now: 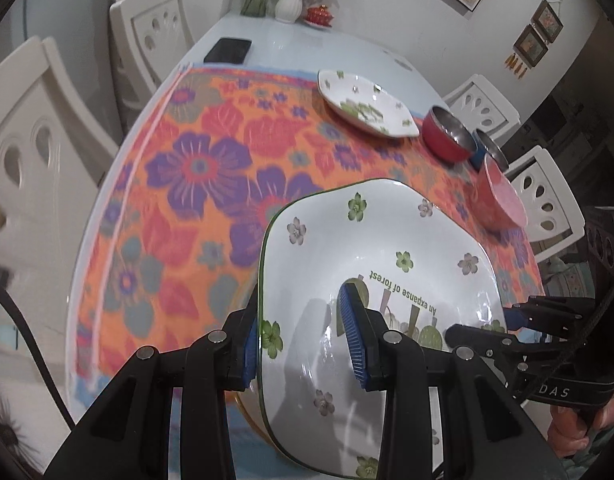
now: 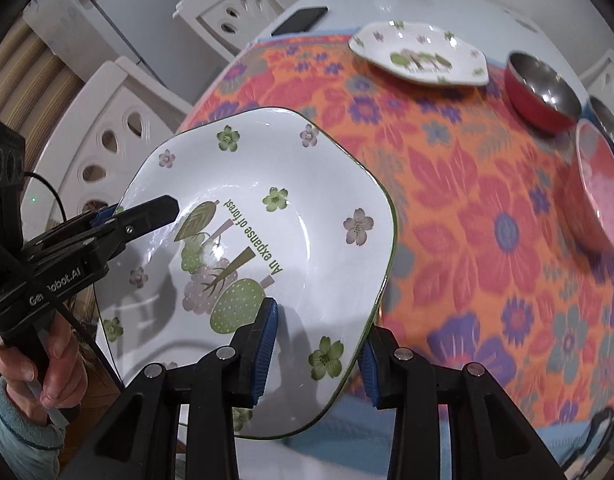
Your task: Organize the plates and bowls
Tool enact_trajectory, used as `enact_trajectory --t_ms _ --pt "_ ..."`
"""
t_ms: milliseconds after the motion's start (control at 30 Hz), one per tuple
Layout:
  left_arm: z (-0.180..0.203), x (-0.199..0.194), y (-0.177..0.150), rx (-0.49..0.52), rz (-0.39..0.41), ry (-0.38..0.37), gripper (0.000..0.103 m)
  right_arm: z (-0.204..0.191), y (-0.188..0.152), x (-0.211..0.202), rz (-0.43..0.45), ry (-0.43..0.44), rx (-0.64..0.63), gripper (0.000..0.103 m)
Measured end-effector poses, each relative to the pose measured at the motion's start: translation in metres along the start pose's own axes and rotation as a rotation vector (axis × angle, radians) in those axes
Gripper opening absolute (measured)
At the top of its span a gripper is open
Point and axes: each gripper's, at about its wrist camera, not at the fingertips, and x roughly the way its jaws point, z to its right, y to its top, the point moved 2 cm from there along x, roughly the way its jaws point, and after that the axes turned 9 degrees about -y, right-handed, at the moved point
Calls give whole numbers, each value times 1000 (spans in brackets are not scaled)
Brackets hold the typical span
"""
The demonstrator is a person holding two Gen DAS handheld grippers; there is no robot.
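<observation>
A white square plate [image 1: 387, 248] with green flowers and the words "An expanse of forest" is held tilted above the table's near edge. My left gripper [image 1: 303, 340] is shut on its left rim. My right gripper [image 2: 319, 348] is shut on its right rim; it also shows in the left wrist view [image 1: 503, 320]. The plate fills the lower left of the right wrist view [image 2: 267, 208]. A second matching plate [image 1: 367, 104] [image 2: 419, 54] lies flat at the far side of the cloth.
A red steel-lined bowl [image 1: 449, 134] [image 2: 543, 96], a second steel bowl [image 1: 491, 148] and a pink bowl [image 1: 503, 196] [image 2: 603, 192] stand at the right. A flowered orange cloth [image 1: 211, 184] covers the table. A phone [image 1: 227, 50], vases and white chairs [image 1: 31, 120] surround it.
</observation>
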Motion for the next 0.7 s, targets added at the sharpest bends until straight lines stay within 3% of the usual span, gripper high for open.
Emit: enact_trajectory --t_ms 300,700 --pt "0 10 -28 -33 -28 24 33 1 -26 12 -35 -30 -23 36" --pt "-5 27 -29 -41 -52 46 33 5 -21 36 -71 -96 -21 36"
